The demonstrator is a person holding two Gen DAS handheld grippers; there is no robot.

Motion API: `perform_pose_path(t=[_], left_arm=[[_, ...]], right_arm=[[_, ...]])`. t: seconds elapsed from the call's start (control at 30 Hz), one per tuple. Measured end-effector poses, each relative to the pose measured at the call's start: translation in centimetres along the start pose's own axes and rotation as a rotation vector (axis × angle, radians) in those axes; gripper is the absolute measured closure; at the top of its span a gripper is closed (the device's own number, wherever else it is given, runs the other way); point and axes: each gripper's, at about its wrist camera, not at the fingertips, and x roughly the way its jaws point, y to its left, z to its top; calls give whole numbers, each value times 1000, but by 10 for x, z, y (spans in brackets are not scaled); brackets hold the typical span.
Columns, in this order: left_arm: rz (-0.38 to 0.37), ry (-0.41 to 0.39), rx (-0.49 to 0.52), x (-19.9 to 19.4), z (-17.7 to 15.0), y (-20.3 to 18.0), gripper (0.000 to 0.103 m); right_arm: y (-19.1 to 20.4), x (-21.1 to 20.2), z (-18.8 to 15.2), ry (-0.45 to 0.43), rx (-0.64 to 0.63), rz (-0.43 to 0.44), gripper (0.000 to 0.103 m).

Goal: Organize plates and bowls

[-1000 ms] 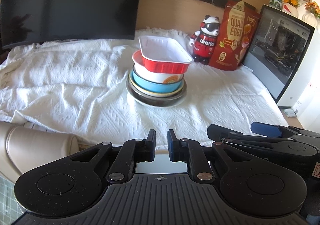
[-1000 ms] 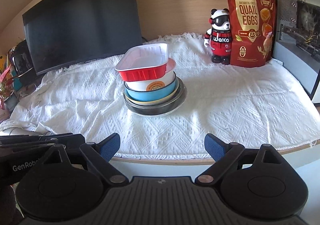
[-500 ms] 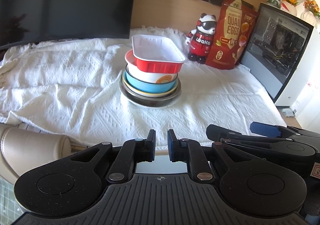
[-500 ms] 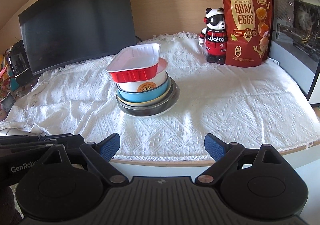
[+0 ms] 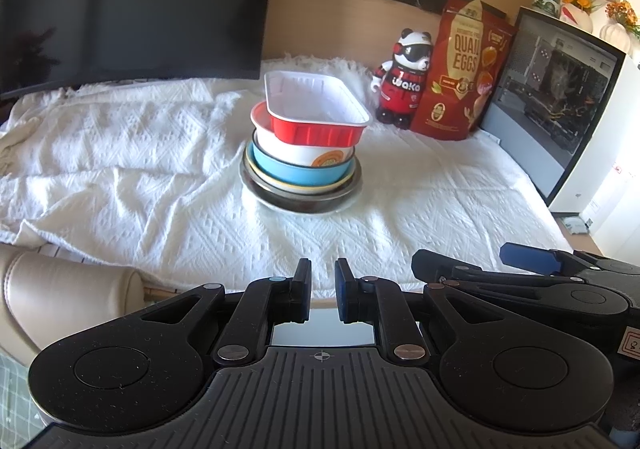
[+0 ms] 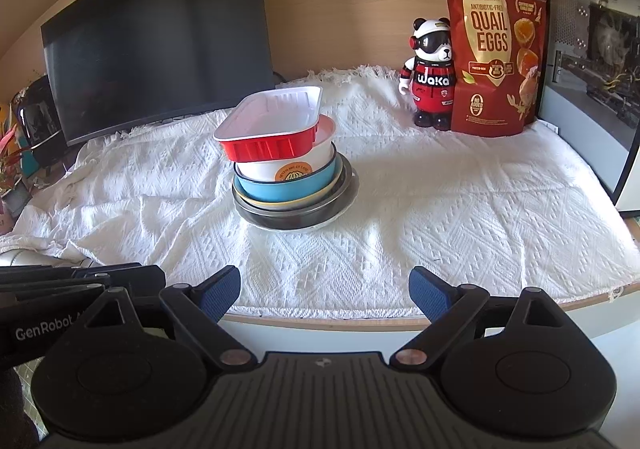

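Note:
A stack of dishes stands mid-table on the white cloth. On top is a red rectangular tray (image 5: 318, 117) (image 6: 272, 129) with a white inside. Under it sit a white bowl (image 5: 304, 153) (image 6: 288, 169), a blue bowl (image 5: 296, 171) (image 6: 292, 187) and a dark wide dish (image 5: 300, 201) (image 6: 296, 215) at the bottom. My left gripper (image 5: 322, 289) is shut and empty at the table's front edge, well short of the stack. My right gripper (image 6: 324, 293) is open and empty, also at the front edge; it shows in the left wrist view (image 5: 472, 261).
A dark monitor (image 6: 160, 45) stands at the back left. A panda figure (image 6: 432, 73), a red quail-egg bag (image 6: 496, 53) and a computer case (image 6: 592, 61) stand at the back right. A beige cushion (image 5: 60, 285) lies left of the table's front edge.
Both grippers drifted slightly, so the stack shifts a little in each view. The jaws kept their states and nothing on the table moved.

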Motion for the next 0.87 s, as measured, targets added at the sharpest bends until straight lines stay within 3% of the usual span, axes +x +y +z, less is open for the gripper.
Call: perform_pose_path(t=[0.5,0.87], left_arm=[[36,-33,14,5,2,3,88],[51,11,-33,28,8,23,88]], right_arm=[[-2,6,3,12,12,8,11],[6,30,14,44,-19,-7,11]])
